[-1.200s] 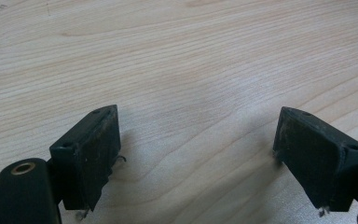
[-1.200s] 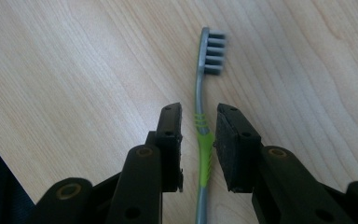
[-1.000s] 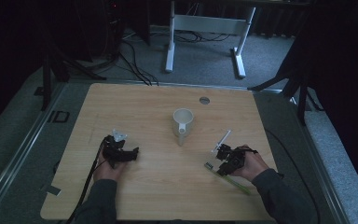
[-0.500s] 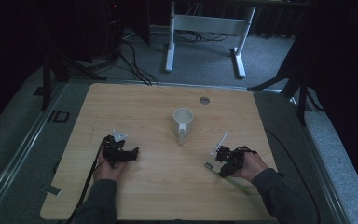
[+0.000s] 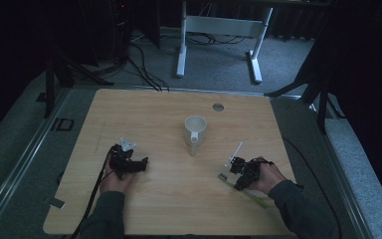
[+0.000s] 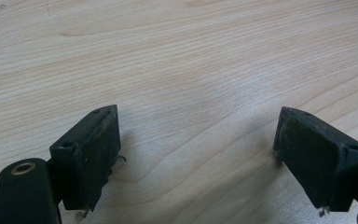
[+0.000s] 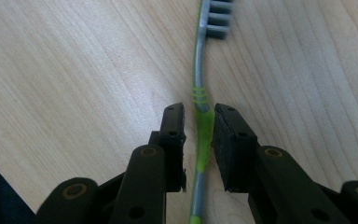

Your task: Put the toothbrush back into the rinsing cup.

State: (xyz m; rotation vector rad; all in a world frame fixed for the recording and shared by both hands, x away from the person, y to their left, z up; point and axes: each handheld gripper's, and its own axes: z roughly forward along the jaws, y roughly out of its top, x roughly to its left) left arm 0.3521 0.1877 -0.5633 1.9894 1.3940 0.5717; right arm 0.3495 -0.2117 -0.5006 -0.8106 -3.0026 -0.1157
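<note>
Bench: light wooden bench (image 5: 144, 114) with a small round grey grommet (image 5: 218, 106) near its far edge.
Mug: white ceramic mug (image 5: 195, 130) at mid-bench, handle toward the person, well apart from both grippers.
Left gripper (image 6: 196, 149): fingers wide apart, bare wood between them.
Right gripper (image 7: 199, 140): fingers nearly closed around the grey-and-green plastic toothbrush (image 7: 200, 100), lying flat on the bench, bristle head beyond the fingertips.
</note>
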